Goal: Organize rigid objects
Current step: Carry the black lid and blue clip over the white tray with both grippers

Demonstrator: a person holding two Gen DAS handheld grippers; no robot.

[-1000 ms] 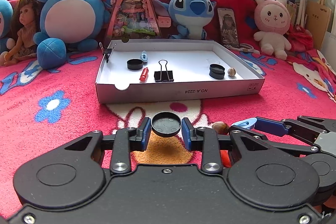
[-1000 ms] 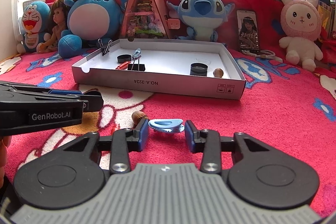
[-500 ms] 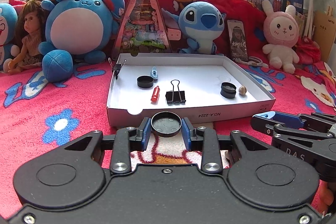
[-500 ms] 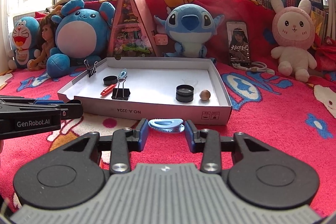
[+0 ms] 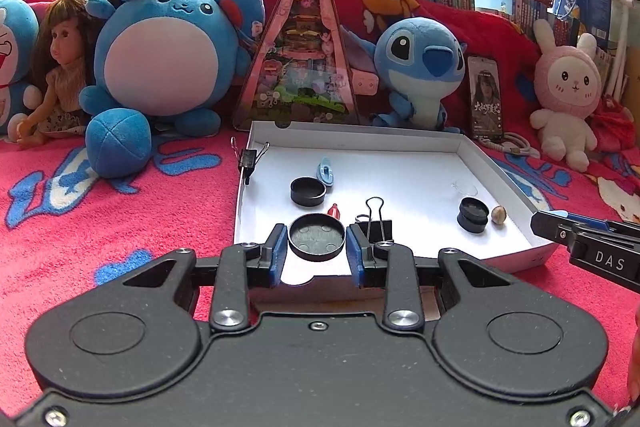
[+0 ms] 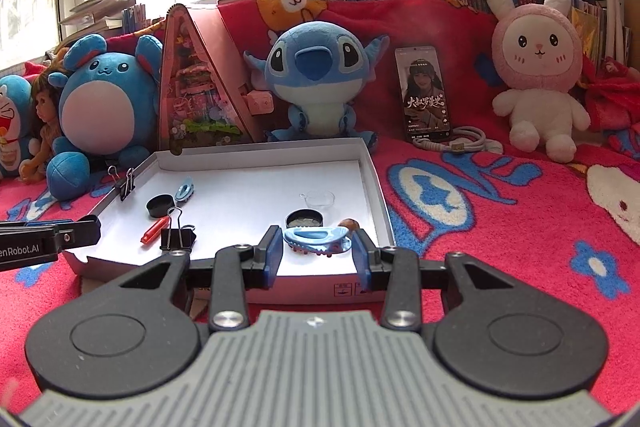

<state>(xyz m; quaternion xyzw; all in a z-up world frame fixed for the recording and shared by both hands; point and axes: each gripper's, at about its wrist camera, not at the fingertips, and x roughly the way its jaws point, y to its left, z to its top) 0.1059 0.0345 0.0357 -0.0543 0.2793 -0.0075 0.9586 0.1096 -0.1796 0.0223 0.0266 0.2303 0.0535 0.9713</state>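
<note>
Both grippers moved forward to the white box (image 5: pixel 500 163) | left gripper (image 5: pixel 317 251) fingers clamp black cap (image 5: pixel 316 237) over box's near edge | right gripper (image 6: pixel 317 254) fingers clamp blue hair clip (image 6: pixel 316 239) over box's near edge

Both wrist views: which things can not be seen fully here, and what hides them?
- Red tube, left view: the held black lid covers all but its tip.
- Nut, right view: mostly behind the held blue clip.
- Box front wall, both views: hidden behind each hand-held gripper's body.
- Clear cup, left view: too faint to make out.
</note>
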